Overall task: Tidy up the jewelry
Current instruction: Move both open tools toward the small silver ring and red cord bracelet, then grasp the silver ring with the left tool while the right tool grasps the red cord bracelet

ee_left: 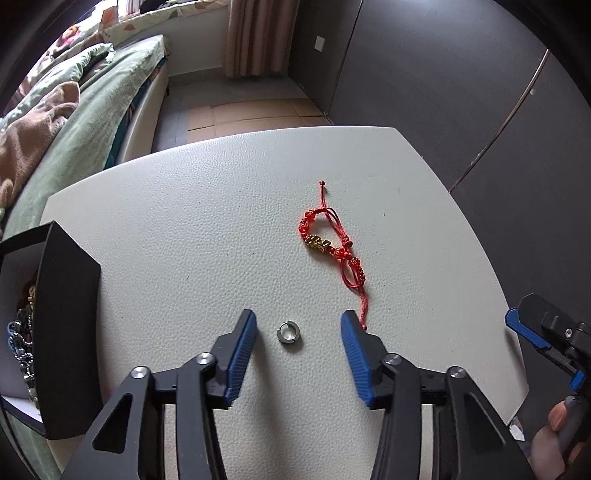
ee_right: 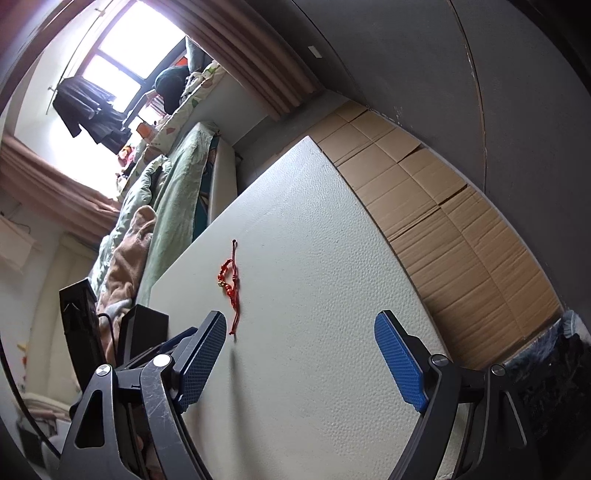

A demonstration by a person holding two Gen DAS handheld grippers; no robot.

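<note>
Left claw [ee_left: 299, 328], jaws part-open and empty, straddles the small silver ring [ee_left: 290, 334] lying flat on the desk [ee_left: 184, 221], centred between its pads. Red bracelet [ee_left: 332, 243] lies beyond, toward the right claw [ee_right: 301, 332], wide open, empty.

On the table [ee_left: 184, 229], a ring [ee_left: 289, 334] lies between the left gripper's [ee_left: 299, 325] fingers, touching neither. The bracelet [ee_left: 334, 243] lies beyond, to the right. A box [ee_left: 70, 295] of jewelry sits at the table's left edge.

Bed [ee_left: 85, 122], curtain [ee_left: 255, 33], flattened cardboard [ee_right: 454, 229]
</note>
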